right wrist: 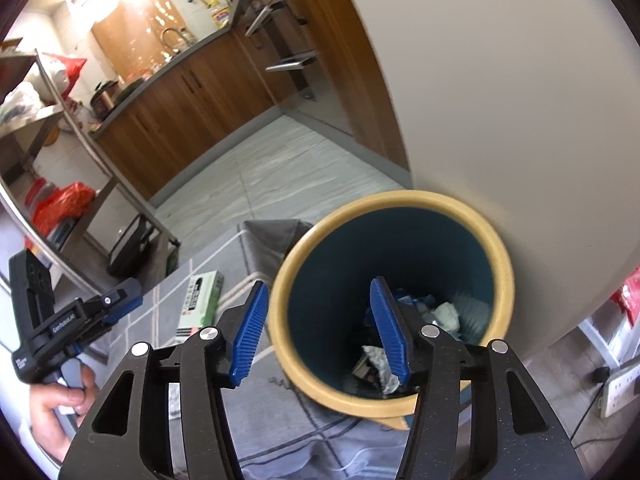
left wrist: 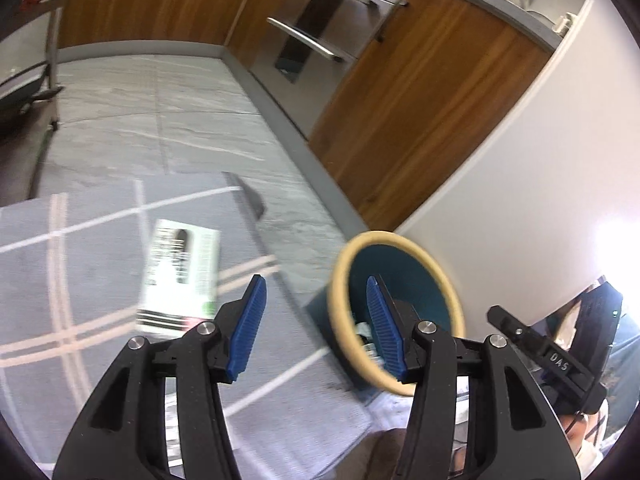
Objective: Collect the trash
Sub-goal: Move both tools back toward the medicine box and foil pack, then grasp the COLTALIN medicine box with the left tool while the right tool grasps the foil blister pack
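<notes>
Only one box on the rug, one bin, two open claws.

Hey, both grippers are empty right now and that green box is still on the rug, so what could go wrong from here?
1. The green and white box lies flat on the grey rug, so the left gripper may snag fabric rather than get under an edge.
2. The bin sits against the wall; a bump from the open right gripper could tip it.
3. The left view is blurred, so aim may be off.
</notes>
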`<action>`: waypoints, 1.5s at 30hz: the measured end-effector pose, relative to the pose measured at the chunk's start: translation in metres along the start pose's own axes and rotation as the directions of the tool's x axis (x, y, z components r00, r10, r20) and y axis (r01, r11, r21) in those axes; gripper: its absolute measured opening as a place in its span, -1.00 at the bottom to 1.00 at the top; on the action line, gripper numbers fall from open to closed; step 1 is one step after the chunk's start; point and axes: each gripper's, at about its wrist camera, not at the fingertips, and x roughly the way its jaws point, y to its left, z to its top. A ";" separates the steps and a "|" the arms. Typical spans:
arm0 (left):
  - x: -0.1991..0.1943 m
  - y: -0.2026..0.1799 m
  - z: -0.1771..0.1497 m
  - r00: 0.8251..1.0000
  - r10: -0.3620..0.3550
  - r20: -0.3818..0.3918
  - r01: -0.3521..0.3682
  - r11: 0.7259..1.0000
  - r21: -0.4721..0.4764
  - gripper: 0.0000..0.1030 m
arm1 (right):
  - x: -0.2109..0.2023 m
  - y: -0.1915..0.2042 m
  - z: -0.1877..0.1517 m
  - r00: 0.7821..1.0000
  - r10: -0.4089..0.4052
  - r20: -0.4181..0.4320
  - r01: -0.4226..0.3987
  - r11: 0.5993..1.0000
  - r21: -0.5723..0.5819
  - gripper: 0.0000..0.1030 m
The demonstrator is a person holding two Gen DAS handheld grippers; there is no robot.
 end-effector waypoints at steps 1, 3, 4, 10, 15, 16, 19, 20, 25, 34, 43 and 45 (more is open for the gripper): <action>-0.005 0.006 0.002 1.000 0.016 -0.003 -0.016 1.000 0.001 0.01 | 0.002 0.005 -0.001 1.000 0.006 -0.005 -0.006 1.000 -0.007 0.08; -0.017 0.016 0.008 0.998 0.056 -0.011 -0.056 0.998 0.025 0.01 | 0.003 0.012 -0.004 1.000 0.016 -0.013 -0.016 1.000 -0.019 0.10; -0.022 0.019 0.011 0.997 0.075 -0.014 -0.075 0.996 0.045 0.01 | 0.005 0.016 -0.005 1.000 0.022 -0.019 -0.023 0.999 -0.026 0.10; -0.049 0.043 0.020 0.986 0.163 -0.018 -0.161 0.982 0.101 0.01 | 0.011 0.037 -0.009 0.998 0.043 -0.040 -0.045 0.997 -0.057 0.12; -0.043 0.065 0.015 0.982 0.185 -0.039 -0.183 0.982 0.054 0.04 | 0.020 0.051 -0.014 0.996 0.055 -0.065 -0.060 0.995 -0.075 0.15; -0.039 0.068 0.013 0.980 0.191 -0.046 -0.189 0.981 0.052 0.08 | 0.023 0.056 -0.016 0.996 0.057 -0.076 -0.063 0.995 -0.083 0.16; -0.022 0.078 0.007 0.973 0.216 -0.080 -0.213 0.976 0.043 0.10 | 0.030 0.068 -0.021 0.993 0.060 -0.099 -0.069 0.993 -0.099 0.16; -0.015 0.080 0.006 0.971 0.222 -0.093 -0.219 0.975 0.046 0.11 | 0.033 0.072 -0.022 0.993 0.061 -0.106 -0.072 0.992 -0.104 0.17; 0.024 0.070 0.004 0.957 0.256 -0.137 -0.244 0.965 0.101 0.48 | 0.047 0.086 -0.034 0.987 0.063 -0.148 -0.081 0.990 -0.119 0.18; 0.100 0.049 0.005 0.913 0.343 -0.222 -0.304 0.933 0.192 0.73 | 0.050 0.073 -0.036 0.986 0.046 -0.158 -0.063 0.993 -0.102 0.18; 0.137 0.047 0.001 0.866 0.442 -0.231 -0.384 0.886 0.259 0.75 | 0.043 0.062 -0.029 0.989 0.061 -0.136 -0.071 0.995 -0.074 0.18; 0.136 0.049 0.001 0.864 0.451 -0.223 -0.393 0.882 0.261 0.74 | 0.042 0.063 -0.029 0.989 0.066 -0.136 -0.076 0.995 -0.071 0.18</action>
